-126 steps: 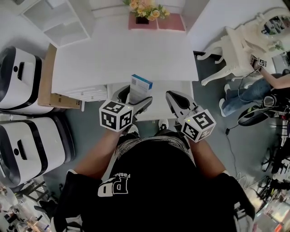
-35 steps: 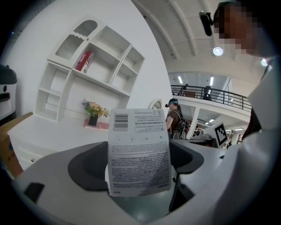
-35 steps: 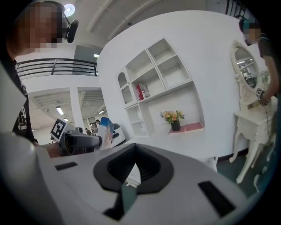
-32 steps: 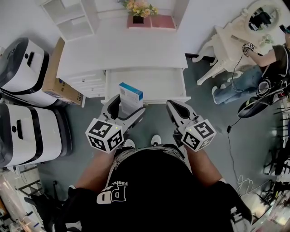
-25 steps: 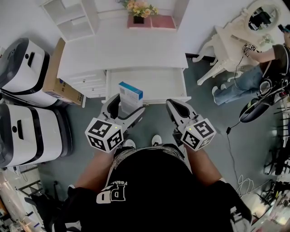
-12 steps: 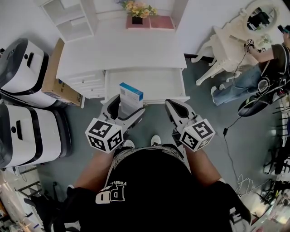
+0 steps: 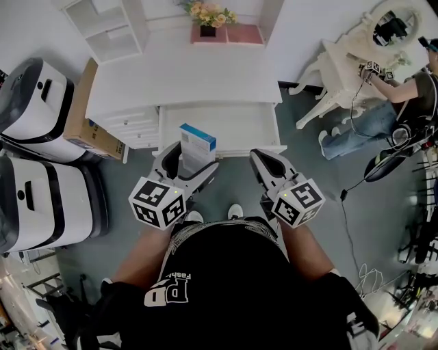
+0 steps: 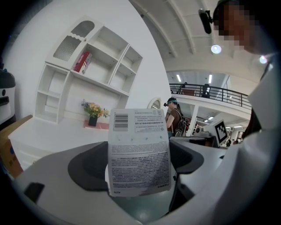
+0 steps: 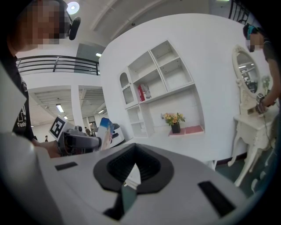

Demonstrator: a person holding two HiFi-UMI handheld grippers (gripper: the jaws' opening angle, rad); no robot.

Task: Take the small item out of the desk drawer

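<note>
Head view: box [image 7: 197,145] before open drawer [image 7: 229,123]

Far centre: flowers [image 7: 209,9] in a dark pot, standing on the left end of a pink mat [image 7: 237,34]. Far left: white open shelf unit [image 7: 102,29] against the wall; one red book [image 8: 83,62] leans in an upper compartment (title too small to read). Left: cardboard box [image 7: 87,117] on edge, then two white-and-black machines [image 7: 33,92] [image 7: 42,205], one far, one near. Far right: ornate white dressing table [image 7: 348,63] with an oval mirror [image 7: 393,24]; a seated person [image 7: 409,96] beside it. A dark cable [image 7: 350,229] trails over the grey-green floor [image 7: 321,179].
</note>
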